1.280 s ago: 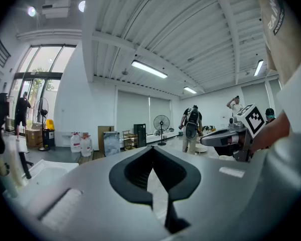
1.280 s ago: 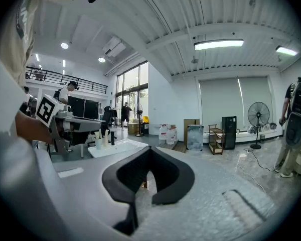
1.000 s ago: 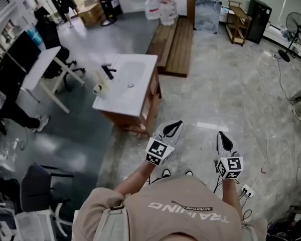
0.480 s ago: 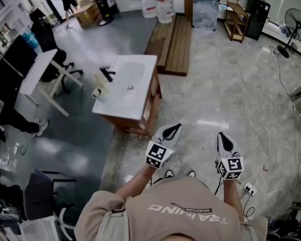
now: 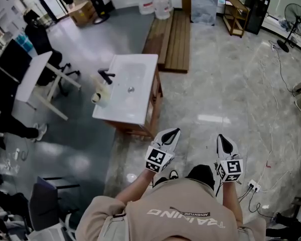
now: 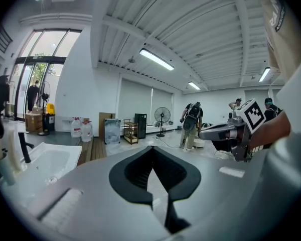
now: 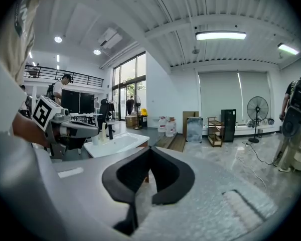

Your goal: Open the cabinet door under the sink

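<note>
The white sink [image 5: 140, 100] with a black faucet [image 5: 106, 76] sits on a brown wooden cabinet [image 5: 153, 106] ahead and to the left. I cannot make out the cabinet door from here. My left gripper [image 5: 176, 130] hangs in the air just right of the cabinet's near corner, shut and holding nothing. My right gripper [image 5: 220, 136] is further right over the floor, also shut and empty. In the left gripper view the jaws [image 6: 151, 148] meet, with the sink [image 6: 45, 162] at the left. In the right gripper view the jaws [image 7: 149, 148] meet, and the sink [image 7: 118, 143] lies beyond the left gripper [image 7: 72, 129].
A white desk [image 5: 34, 74] and chairs stand left of the sink. A wooden platform [image 5: 173, 36] and water jugs [image 5: 154, 1] are behind it. A shelf [image 5: 236, 14] and a fan [image 5: 297, 26] stand at the back right. Cables [image 5: 276, 109] and a power strip [image 5: 254, 187] lie on the floor at right.
The person has stepped towards the sink cabinet, and both grippers have come forward with them and sunk a little. Both stay shut and empty.
</note>
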A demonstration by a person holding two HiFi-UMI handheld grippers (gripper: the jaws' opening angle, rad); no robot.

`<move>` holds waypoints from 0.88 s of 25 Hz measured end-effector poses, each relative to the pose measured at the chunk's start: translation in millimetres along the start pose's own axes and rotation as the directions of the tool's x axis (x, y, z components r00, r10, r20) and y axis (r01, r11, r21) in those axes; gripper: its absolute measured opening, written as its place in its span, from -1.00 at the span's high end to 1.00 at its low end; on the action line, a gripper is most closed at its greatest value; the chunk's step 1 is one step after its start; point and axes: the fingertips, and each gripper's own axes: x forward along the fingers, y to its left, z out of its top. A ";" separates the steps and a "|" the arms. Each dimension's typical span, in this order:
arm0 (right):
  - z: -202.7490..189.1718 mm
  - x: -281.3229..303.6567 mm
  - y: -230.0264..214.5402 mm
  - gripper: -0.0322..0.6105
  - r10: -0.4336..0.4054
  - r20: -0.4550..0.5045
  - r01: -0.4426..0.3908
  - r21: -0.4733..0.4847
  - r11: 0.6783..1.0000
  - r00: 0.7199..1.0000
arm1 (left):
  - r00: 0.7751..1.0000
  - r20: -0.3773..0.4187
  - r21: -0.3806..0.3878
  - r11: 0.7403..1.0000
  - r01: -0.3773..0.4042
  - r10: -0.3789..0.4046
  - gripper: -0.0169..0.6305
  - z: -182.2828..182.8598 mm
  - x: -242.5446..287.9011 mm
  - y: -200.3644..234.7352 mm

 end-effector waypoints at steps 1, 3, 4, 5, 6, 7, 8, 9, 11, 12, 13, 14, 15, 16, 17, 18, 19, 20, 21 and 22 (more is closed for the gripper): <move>-0.2 3.6 -0.3 0.90 -0.002 -0.005 0.002 0.001 1.000 1.000 | 1.000 -0.008 -0.003 1.000 0.006 -0.006 0.89 -1.8 1.9 1.4; -0.4 10.2 -2.3 0.90 -0.003 -0.010 0.003 0.004 1.000 1.000 | 1.000 -0.017 -0.010 1.000 0.013 -0.013 0.89 -3.8 7.2 4.3; -0.1 14.2 -4.6 0.90 -0.003 -0.011 0.003 0.002 1.000 1.000 | 1.000 -0.018 -0.010 1.000 0.014 -0.014 0.89 -3.9 11.5 6.7; 1.0 19.6 -8.0 0.90 -0.002 -0.009 0.002 -0.003 1.000 1.000 | 1.000 -0.018 -0.006 1.000 0.014 -0.014 0.89 -3.0 17.5 10.3; 2.8 26.4 -12.5 0.90 0.001 -0.007 -0.001 -0.007 1.000 1.000 | 1.000 -0.016 0.000 1.000 0.011 -0.011 0.89 -0.7 25.1 14.6; 4.8 34.0 -17.9 0.90 0.004 -0.004 -0.004 -0.011 1.000 1.000 | 1.000 -0.014 0.004 1.000 0.008 -0.008 0.89 2.8 33.8 19.0; 6.6 41.9 -23.7 0.90 0.008 -0.002 -0.008 -0.014 1.000 1.000 | 1.000 -0.012 0.008 1.000 0.005 -0.005 0.89 6.4 43.1 23.0; 7.7 49.5 -29.8 0.90 0.012 -0.001 -0.012 -0.017 1.000 1.000 | 1.000 -0.013 0.010 1.000 0.000 0.000 0.89 9.5 52.4 26.6; 8.8 64.2 -43.9 0.90 0.017 0.001 -0.017 -0.024 1.000 1.000 | 1.000 -0.022 0.012 1.000 -0.008 0.008 0.89 13.0 71.4 32.2; 10.0 71.5 -52.9 0.90 0.017 0.003 -0.017 -0.031 0.999 1.000 | 1.000 -0.028 0.013 1.000 -0.009 0.009 0.89 14.6 81.7 33.8; 12.0 78.9 -62.9 0.90 0.016 0.004 -0.016 -0.041 0.999 1.000 | 0.999 -0.033 0.018 1.000 -0.006 0.007 0.89 17.3 92.5 34.7; 14.6 86.2 -73.4 0.90 0.016 0.006 -0.015 -0.055 0.998 1.000 | 0.999 -0.037 0.028 1.000 -0.002 0.003 0.89 20.8 103.5 35.3; 17.2 93.5 -83.6 0.90 0.017 0.008 -0.017 -0.068 0.998 1.000 | 0.999 -0.042 0.041 0.999 0.001 0.001 0.89 24.4 114.4 36.3; 19.1 100.7 -93.3 0.90 0.021 0.009 -0.020 -0.078 0.997 1.000 | 0.999 -0.049 0.053 0.999 0.000 0.003 0.89 27.2 125.3 38.2; 20.2 107.9 -102.7 0.90 0.028 0.008 -0.028 -0.082 0.996 1.000 | 0.998 -0.057 0.061 0.998 -0.006 0.009 0.89 29.4 136.1 40.7; 20.6 115.4 -112.1 0.90 0.038 0.006 -0.037 -0.082 0.996 0.999 | 0.998 -0.063 0.063 0.998 -0.014 0.018 0.89 31.4 147.1 43.4; 20.8 123.0 -121.6 0.90 0.049 0.003 -0.049 -0.080 0.996 0.999 | 0.997 -0.067 0.061 0.998 -0.023 0.027 0.89 33.8 158.1 45.7; 21.4 130.6 -130.9 0.90 0.061 -0.001 -0.061 -0.078 0.995 0.998 | 0.997 -0.068 0.058 0.998 -0.031 0.034 0.89 36.6 169.0 47.3; 22.8 137.8 -140.1 0.90 0.072 -0.003 -0.072 -0.075 0.995 0.997 | 0.997 -0.069 0.056 0.998 -0.037 0.041 0.89 39.5 179.6 48.5; 25.3 144.5 -149.2 0.90 0.082 -0.002 -0.082 -0.071 0.994 0.997 | 0.996 -0.071 0.053 0.998 -0.042 0.045 0.89 42.3 189.9 49.1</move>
